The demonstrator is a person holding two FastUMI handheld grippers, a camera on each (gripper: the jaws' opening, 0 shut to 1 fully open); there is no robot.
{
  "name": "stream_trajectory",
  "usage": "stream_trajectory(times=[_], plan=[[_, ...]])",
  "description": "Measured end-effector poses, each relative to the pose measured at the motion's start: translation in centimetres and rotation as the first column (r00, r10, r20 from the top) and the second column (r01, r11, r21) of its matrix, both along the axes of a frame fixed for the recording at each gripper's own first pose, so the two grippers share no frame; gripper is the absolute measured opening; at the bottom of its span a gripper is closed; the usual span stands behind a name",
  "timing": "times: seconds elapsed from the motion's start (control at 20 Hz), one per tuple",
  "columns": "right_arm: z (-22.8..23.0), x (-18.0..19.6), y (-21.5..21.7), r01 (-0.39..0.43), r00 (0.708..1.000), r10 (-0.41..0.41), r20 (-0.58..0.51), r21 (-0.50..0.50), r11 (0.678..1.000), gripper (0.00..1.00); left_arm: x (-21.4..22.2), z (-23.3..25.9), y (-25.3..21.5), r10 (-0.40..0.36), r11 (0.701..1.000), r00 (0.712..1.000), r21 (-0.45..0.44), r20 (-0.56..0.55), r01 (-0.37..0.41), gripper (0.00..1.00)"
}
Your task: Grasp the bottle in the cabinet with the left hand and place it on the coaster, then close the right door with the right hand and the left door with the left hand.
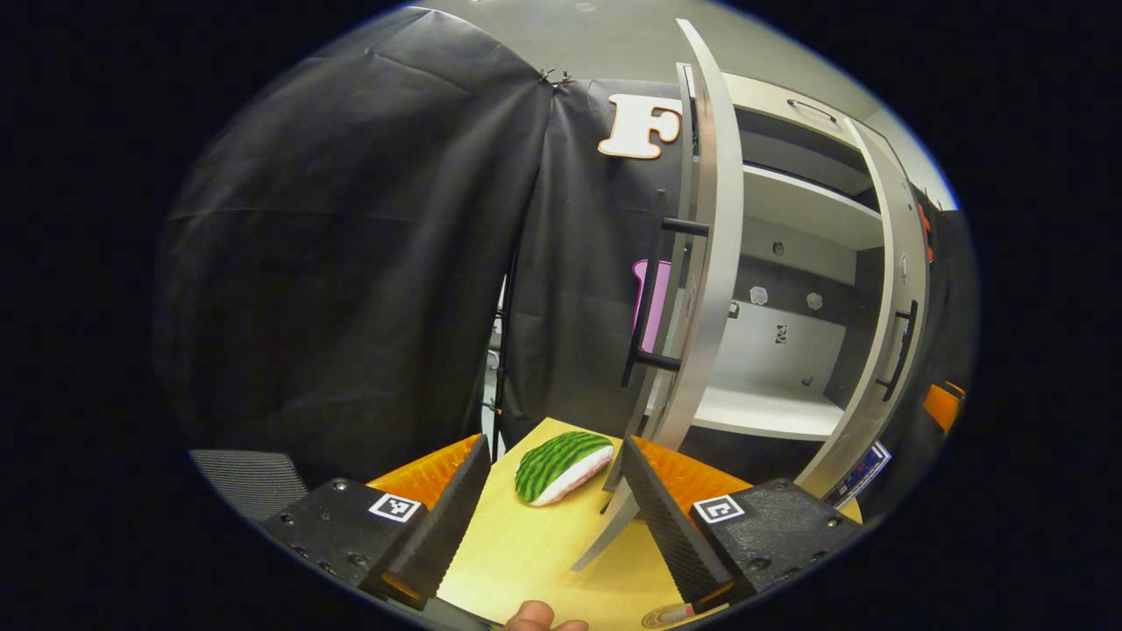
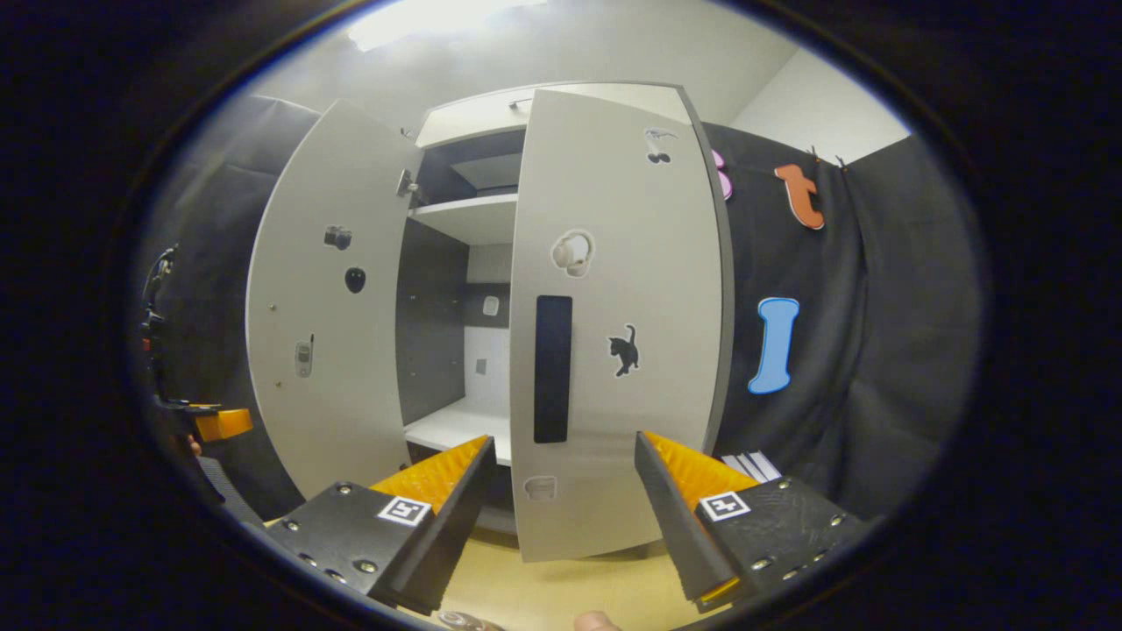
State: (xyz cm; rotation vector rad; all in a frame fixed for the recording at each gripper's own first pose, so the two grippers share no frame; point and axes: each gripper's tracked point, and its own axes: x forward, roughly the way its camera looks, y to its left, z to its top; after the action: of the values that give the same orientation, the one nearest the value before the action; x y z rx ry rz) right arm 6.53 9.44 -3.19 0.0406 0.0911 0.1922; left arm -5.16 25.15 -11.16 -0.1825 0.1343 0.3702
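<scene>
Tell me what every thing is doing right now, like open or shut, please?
left door: swung wide open.
right door: partly open.
cabinet: open, the lower shelf looks bare.
left gripper: open, holding nothing.
right gripper: open, holding nothing, in front of the right door.
watermelon slice toy: lying on the table.

My left gripper point(image 1: 552, 517) sat low over the pale wooden tabletop point(image 1: 535, 552), with the green striped watermelon-slice toy point(image 1: 561, 466) lying on the table just ahead between my fingers. Right behind it stood the grey two-door cabinet point(image 1: 789, 228), its left door point(image 1: 714, 245) swung out edge-on toward me and the right door point(image 1: 894, 289) open further right. From my right gripper point(image 2: 561, 517), the right door point(image 2: 614, 315) stood straight ahead, the left door point(image 2: 324, 307) off to its left, shelves between them.
</scene>
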Motion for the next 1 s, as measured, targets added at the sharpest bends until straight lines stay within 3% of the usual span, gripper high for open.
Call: stream_trajectory(times=[0.05,0.15,0.4,0.55,0.75,0.8,0.85,0.9,1.0], plan=[[-0.3,-0.3,0.0,0.004,1.000,-0.004,-0.005,0.003,1.000,0.96,0.5,0.0,0.2,-0.007,1.000,1.000,0.004,-0.005,0.007,0.94],[-0.5,-0.7,-0.2,0.012,1.000,-0.012,-0.013,0.001,1.000,0.96,1.2,-0.2,0.2,-0.021,1.000,1.000,0.011,-0.010,0.021,1.00],[-0.6,-0.8,-1.0,0.028,0.999,-0.028,-0.029,0.002,1.000,0.96,1.7,-0.9,0.0,-0.047,0.999,0.999,0.023,-0.027,0.047,0.94],[-0.7,-1.0,-2.0,0.041,0.999,-0.041,-0.033,-0.003,0.999,0.96,1.9,-1.1,0.0,-0.047,0.998,0.998,0.038,-0.038,0.048,0.97],[-1.1,-0.8,-2.5,0.034,0.998,-0.034,-0.048,0.001,0.999,0.96,2.2,-1.2,-0.5,-0.100,0.994,0.995,0.036,-0.029,0.101,0.96],[-1.1,-0.7,-2.5,0.031,0.998,-0.031,-0.048,0.004,0.999,0.96,2.3,-1.2,-0.6,-0.109,0.993,0.994,0.033,-0.027,0.110,0.91],[-1.0,-0.8,-2.6,0.031,0.999,-0.031,-0.045,0.007,0.999,0.93,2.4,-1.2,-0.8,-0.117,0.993,0.993,0.030,-0.028,0.118,0.96],[-0.9,-0.8,-2.8,0.033,0.999,-0.033,-0.040,0.010,0.999,0.96,2.5,-1.2,-1.1,-0.131,0.991,0.991,0.031,-0.031,0.132,0.91],[-0.9,-1.2,-2.7,0.035,0.999,-0.034,-0.038,0.016,0.999,0.93,2.7,-1.1,-2.5,-0.182,0.982,0.983,0.043,-0.029,0.183,1.00]])
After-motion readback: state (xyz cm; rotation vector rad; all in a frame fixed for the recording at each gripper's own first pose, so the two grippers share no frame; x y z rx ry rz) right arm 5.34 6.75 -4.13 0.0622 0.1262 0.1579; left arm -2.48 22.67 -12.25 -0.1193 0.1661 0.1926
